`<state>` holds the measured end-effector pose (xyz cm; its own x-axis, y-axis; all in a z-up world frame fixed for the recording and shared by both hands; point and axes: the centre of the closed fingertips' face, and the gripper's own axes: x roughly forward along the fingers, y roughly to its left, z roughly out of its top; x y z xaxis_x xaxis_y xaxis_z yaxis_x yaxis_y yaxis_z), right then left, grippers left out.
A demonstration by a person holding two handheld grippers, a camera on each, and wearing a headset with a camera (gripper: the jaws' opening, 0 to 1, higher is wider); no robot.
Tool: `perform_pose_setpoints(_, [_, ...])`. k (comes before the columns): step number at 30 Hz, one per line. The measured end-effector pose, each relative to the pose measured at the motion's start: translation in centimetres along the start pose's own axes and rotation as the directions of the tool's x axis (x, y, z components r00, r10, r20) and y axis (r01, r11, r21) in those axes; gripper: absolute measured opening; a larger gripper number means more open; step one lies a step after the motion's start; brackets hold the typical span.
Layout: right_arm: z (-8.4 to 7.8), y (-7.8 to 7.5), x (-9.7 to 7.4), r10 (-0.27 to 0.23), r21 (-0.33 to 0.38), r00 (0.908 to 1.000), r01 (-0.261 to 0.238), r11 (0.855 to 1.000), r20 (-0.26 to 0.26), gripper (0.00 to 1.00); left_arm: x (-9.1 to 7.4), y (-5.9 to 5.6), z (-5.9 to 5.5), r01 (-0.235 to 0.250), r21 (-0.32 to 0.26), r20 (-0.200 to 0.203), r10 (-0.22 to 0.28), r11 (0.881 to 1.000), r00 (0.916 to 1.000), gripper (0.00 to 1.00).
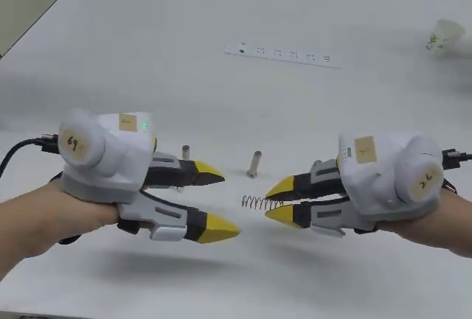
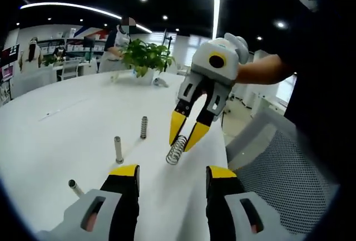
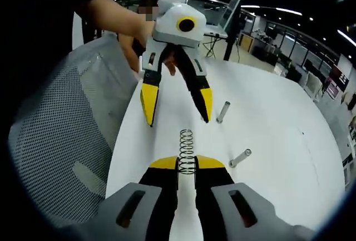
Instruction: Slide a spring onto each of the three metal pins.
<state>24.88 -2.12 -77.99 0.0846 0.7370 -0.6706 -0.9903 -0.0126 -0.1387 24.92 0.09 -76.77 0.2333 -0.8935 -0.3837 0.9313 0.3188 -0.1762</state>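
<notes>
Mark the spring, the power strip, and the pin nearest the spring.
spring [image 1: 254, 202], head view, its free coils.
power strip [image 1: 284, 54], head view, middle of its top.
pin [image 1: 255, 163], head view, mid-shaft.

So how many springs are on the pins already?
Maybe one. In the left gripper view the farthest pin looks ribbed, as if it already wears a spring, but it is too small to be sure. In hand: the right gripper is shut on a spring, and the left gripper is open and empty. Left to do: the middle pin and the nearest pin look bare.
</notes>
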Motion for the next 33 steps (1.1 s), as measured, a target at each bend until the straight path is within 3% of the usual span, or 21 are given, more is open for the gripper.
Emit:
perform_pose_setpoints(7, [0.1, 0.1, 0.1, 0.009, 0.006, 0.9999, -0.009, 1.000, 0.006, 0.08, 1.3, -0.1, 0.7, 0.019, 0.041, 0.015, -0.019, 0.999, 0.9997, 0.28])
perform_pose_setpoints(21, [0.5, 0.2, -0.4, 0.015, 0.030, 0.9992, -0.016, 0.999, 0.037, 0.08, 2.1, -0.5, 1.0, 0.039, 0.055, 0.037, -0.042, 0.998, 0.9984, 0.04])
perform_pose_setpoints(33, [0.2, 0.2, -0.4, 0.013, 0.032, 0.9995, -0.014, 0.999, 0.030, 0.08, 2.2, -1.0, 1.1, 0.058, 0.098, 0.037, -0.062, 0.994, 0.9974, 0.02])
